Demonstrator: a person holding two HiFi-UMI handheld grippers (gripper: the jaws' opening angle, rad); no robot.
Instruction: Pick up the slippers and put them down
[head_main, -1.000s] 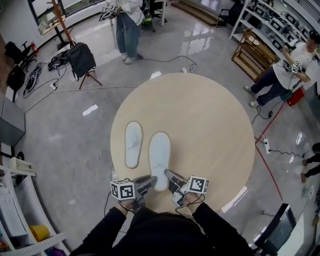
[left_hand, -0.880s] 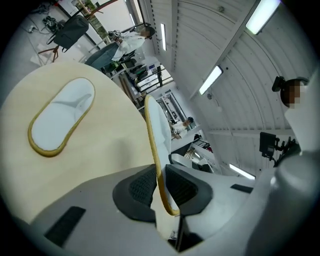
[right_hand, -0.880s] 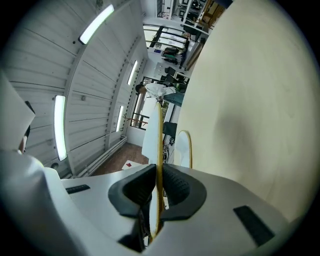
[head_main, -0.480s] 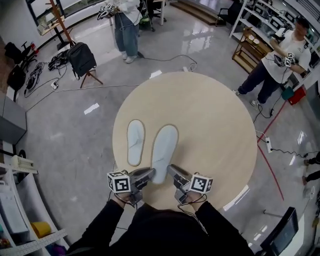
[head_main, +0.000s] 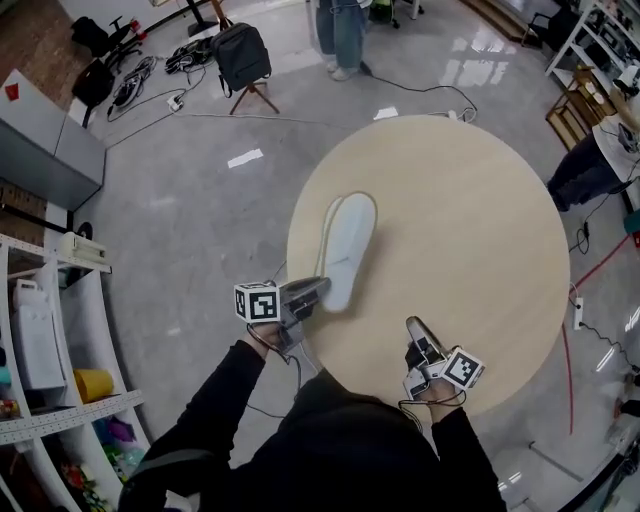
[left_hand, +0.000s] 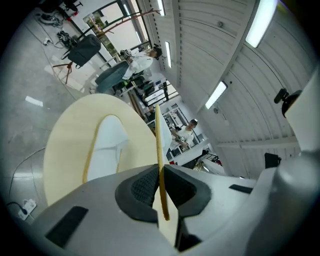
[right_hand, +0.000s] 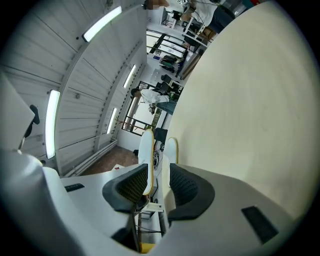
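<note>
2 slippers (head_main: 349, 240) pale blue-white, rims possibly yellow; table (head_main: 470, 230) beige; floor (head_main: 200, 220) grey; sleeves (head_main: 228, 392) black.

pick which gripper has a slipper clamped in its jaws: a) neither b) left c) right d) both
b: the left gripper is pinched shut on the thin edge of a slipper, while the right gripper sits apart over the table, its jaws opening with nothing between them.
</note>
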